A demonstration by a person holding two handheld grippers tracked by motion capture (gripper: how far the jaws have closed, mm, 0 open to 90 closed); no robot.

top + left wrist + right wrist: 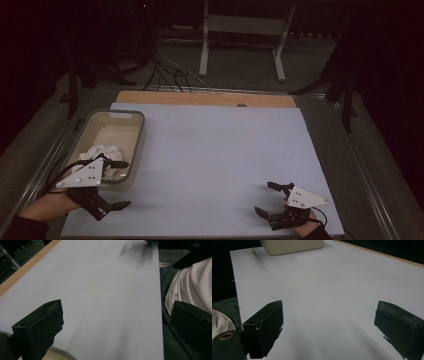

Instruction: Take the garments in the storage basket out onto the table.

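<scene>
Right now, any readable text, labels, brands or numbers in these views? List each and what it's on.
None readable.
Bin: plain beige walls, no label visible.
White sheet on the table: blank.
Grey plate on the left claw: holes, no print.
Grey plate on the right claw: the same, no markings.
Crumpled white item in the bin: nothing legible; too dim to be sure.
</scene>
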